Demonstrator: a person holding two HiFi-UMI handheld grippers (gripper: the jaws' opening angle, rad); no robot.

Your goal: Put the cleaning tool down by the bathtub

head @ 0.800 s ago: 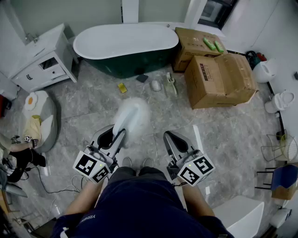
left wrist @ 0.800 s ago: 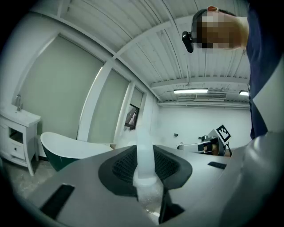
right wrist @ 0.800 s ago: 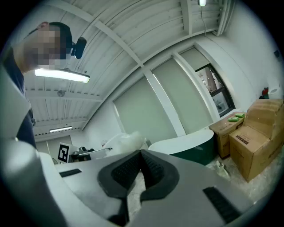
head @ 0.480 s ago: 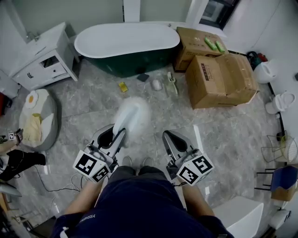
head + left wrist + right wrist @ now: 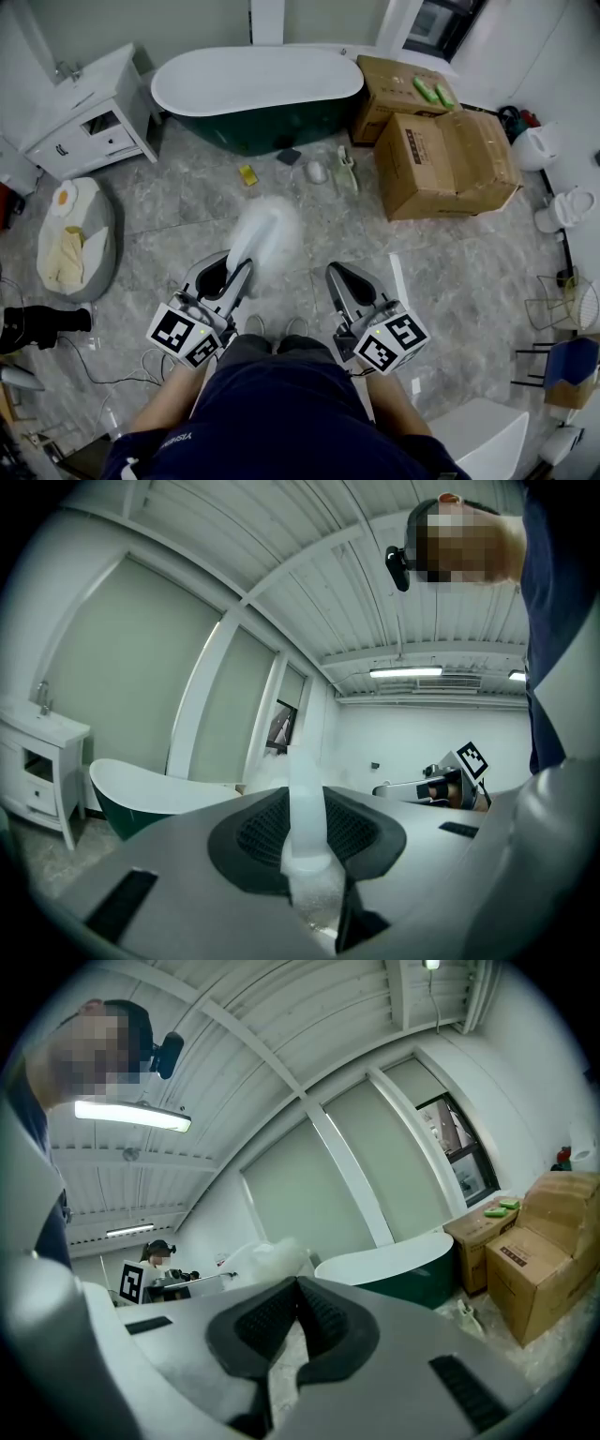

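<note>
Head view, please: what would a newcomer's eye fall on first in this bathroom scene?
The fluffy white duster stands out at the centre, its clear handle clamped in the left gripper just ahead of the person. Beyond it, by the far wall, sits a dark green bathtub with a white inside. A large cardboard box sits on the floor to its right.

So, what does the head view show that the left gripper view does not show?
Only the head view: two cardboard boxes, and small items on the floor before the bathtub. Only the left gripper view: the ceiling lamp. Both: the bathtub, the white cabinet, and the cleaning tool held in the left tool.
</note>
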